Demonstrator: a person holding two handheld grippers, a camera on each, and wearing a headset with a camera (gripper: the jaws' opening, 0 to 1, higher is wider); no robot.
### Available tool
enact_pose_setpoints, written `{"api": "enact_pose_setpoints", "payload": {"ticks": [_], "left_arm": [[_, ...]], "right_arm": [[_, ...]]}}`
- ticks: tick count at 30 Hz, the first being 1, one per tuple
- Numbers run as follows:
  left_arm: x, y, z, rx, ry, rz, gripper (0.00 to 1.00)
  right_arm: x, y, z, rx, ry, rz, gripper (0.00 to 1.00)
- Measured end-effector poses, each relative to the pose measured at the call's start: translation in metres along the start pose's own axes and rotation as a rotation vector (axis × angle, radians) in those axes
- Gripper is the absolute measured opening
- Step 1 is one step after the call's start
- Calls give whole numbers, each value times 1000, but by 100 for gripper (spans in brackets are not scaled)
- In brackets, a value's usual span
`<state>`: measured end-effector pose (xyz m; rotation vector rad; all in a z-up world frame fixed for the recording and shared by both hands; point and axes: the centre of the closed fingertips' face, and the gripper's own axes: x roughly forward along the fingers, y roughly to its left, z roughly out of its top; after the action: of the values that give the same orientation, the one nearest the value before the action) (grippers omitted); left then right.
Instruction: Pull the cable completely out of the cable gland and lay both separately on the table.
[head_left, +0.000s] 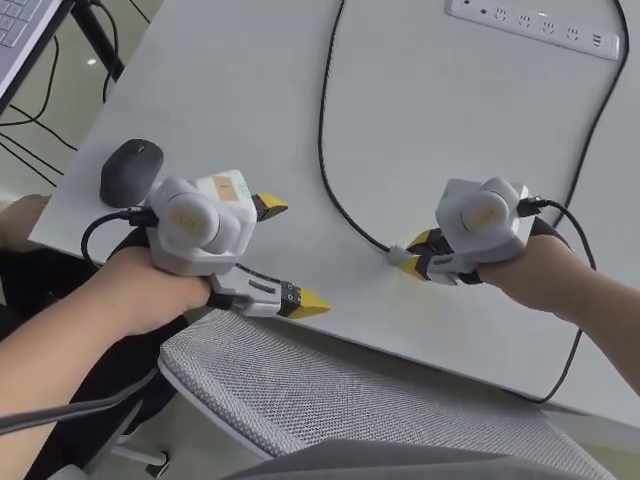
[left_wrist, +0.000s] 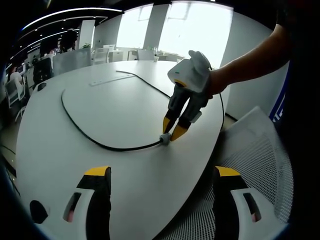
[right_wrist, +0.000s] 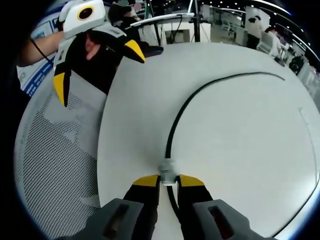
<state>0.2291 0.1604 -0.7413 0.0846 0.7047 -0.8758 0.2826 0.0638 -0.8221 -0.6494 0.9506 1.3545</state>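
Note:
A black cable (head_left: 325, 150) curves across the white table (head_left: 250, 90) and ends in a small grey cable gland (head_left: 397, 253) near the front edge. My right gripper (head_left: 413, 252) is shut on the gland's rear end. In the right gripper view the cable gland (right_wrist: 166, 170) sits at my right gripper (right_wrist: 169, 181) tips, and the cable (right_wrist: 175, 125) runs on ahead. My left gripper (head_left: 290, 255) hangs open over the table's front edge, left of the gland, holding nothing. In the left gripper view the left gripper (left_wrist: 162, 172) faces the cable gland (left_wrist: 164, 138) from a distance.
A dark computer mouse (head_left: 130, 170) lies at the table's left corner. A white power strip (head_left: 535, 25) lies at the far right. A grey mesh chair (head_left: 350, 390) stands under the front edge. Another black cord (head_left: 600, 110) runs down the right side.

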Motion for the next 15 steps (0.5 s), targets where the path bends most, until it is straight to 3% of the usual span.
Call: {"api": "enact_pose_setpoints", "payload": {"ticks": [15], "left_arm": [[2, -5, 15, 17, -21, -21, 83]], "right_arm": [[-21, 10, 12, 57, -24, 25, 7]]}}
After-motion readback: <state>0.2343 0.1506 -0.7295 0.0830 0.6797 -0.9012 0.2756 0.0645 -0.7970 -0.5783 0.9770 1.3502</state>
